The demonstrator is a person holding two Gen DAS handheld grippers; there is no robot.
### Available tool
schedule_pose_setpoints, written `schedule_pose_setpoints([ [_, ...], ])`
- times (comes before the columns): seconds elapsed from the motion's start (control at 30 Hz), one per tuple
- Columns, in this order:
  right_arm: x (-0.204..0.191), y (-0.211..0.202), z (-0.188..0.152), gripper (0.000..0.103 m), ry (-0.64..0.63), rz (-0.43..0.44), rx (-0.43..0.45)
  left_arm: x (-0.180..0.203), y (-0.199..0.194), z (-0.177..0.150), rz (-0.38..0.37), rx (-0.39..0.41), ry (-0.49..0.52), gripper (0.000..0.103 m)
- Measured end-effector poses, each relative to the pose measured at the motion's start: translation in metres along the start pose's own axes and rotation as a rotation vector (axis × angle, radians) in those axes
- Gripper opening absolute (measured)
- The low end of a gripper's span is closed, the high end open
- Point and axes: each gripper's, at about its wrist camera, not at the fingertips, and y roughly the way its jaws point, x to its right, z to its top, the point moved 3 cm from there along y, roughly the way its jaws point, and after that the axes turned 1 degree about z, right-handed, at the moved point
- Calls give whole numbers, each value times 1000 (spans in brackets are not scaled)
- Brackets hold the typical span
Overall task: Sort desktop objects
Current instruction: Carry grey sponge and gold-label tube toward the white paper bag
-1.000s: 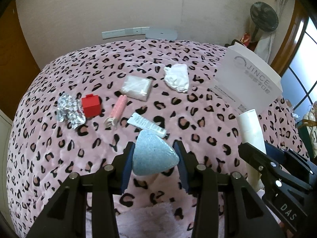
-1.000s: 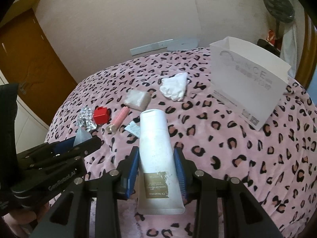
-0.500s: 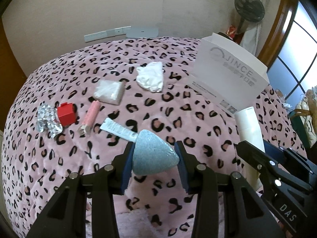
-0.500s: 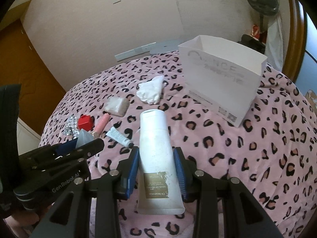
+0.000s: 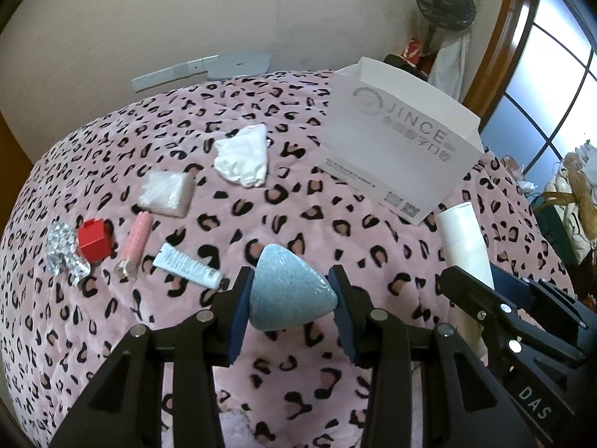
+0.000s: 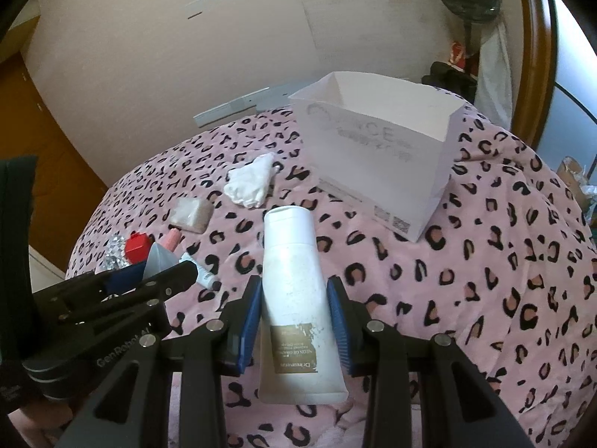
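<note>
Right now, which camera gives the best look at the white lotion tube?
The right wrist view: the white lotion tube sits centred in the right claw, showing its full length, cap and brown label. The left wrist view catches only the white lotion tube's cap end, its lower part hidden behind the right claw's black frame.

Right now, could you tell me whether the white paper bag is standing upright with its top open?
Yes, the white paper bag stands upright on the leopard-print blanket, its top open: the right wrist view shows its rim and inner walls.
</note>
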Motion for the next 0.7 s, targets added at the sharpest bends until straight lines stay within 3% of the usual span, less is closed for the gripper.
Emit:
schedule_pose_setpoints([
  [0.63, 34, 1, 18, 36, 41, -55, 25, 34, 23, 30, -40, -2, 72, 41],
  [0.67, 35, 1, 19, 33, 42, -56, 27, 35, 25, 31, -40, -3, 76, 41],
  [0.7, 36, 1, 20, 12, 44, -54, 29, 36, 27, 33, -42, -4, 78, 41],
])
